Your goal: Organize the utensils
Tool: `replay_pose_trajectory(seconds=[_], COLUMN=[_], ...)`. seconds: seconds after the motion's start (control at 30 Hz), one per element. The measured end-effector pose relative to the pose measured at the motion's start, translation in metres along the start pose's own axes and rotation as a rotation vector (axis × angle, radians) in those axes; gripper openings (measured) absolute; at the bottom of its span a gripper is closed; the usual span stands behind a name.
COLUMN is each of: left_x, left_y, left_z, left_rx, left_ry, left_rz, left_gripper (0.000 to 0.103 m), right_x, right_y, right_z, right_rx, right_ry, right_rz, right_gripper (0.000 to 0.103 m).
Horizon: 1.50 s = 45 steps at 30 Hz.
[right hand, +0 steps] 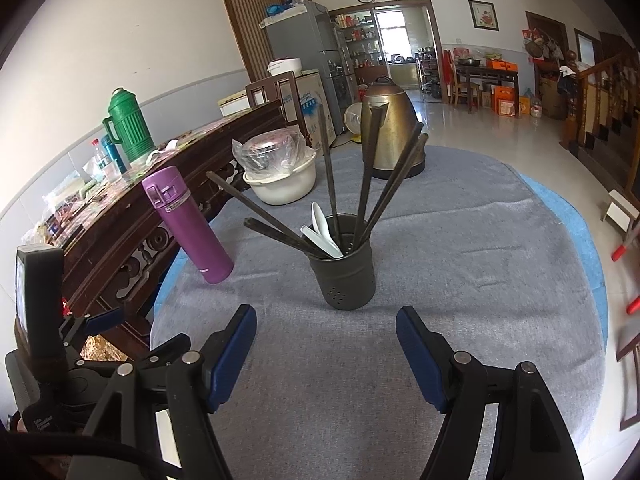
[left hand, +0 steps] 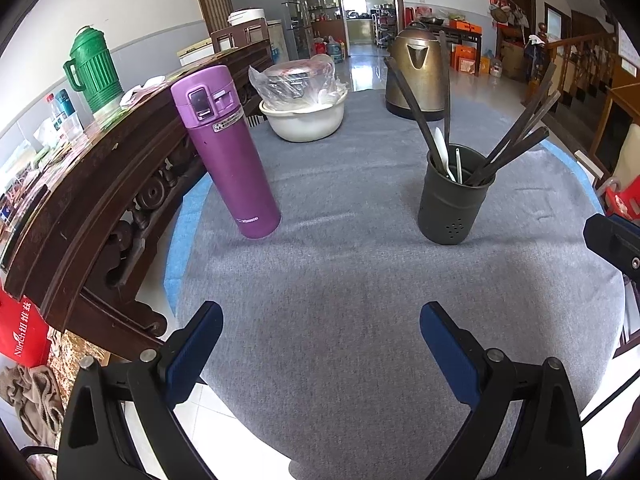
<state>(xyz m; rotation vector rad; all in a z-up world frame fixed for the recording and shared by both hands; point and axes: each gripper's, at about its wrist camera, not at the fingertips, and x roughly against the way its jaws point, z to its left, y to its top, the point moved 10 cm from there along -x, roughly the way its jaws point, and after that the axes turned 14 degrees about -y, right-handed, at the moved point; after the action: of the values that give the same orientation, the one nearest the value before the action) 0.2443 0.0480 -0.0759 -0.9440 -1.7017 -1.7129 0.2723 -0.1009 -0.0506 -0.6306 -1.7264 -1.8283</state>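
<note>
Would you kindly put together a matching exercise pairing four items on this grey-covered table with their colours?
Things:
1. flask
2. utensil holder
3. kettle
4. basin

Colours:
A. bronze
B. cream white
C. purple
D. dark grey

Pairs: 1-C, 2-D, 3-A, 4-B

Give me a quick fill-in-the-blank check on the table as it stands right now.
1. The chopsticks and white spoons stand in the dark ____.
2. The thermos bottle on the table is ____ in colour.
3. Both the left gripper and right gripper are ____ and hold nothing.
4. The white basin holds a pot wrapped in ____.

Missing words: holder; purple; open; plastic
</note>
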Motion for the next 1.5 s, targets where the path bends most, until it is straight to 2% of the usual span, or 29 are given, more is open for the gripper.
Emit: replay_pose_trajectory(seconds=[0.73, 1.07, 1.3, 1.5], left_x=[0.018, 0.028, 0.034, 0.036], left_y=[-0.007, 0.003, 0.025, 0.031], left_z=[0.025, 0.037, 0.028, 0.017], left_rx=[0.042, 0.019, -0.048, -0.072], left_ry=[-0.047, -0.045, -0.022, 0.005], left_rz=[-0.043, -0.058, -0.070, -0.057], left_gripper=[0.099, 0.099, 0.099, 0.099], right_x=[0.024, 0.032, 0.036, 0.028], right_y=[-0.003, 0.002, 0.013, 0.019], right_z=[0.033, 0.044, 0.031, 0.018], right_rx=[0.044, 0.035, -0.009, -0.043], right_ry=[-0.043, -0.067, -0.082, -0.059], right_rz=[-0.041, -0.061, -0.094, -0.084], right_gripper=[0.076, 0.076, 0.076, 0.076])
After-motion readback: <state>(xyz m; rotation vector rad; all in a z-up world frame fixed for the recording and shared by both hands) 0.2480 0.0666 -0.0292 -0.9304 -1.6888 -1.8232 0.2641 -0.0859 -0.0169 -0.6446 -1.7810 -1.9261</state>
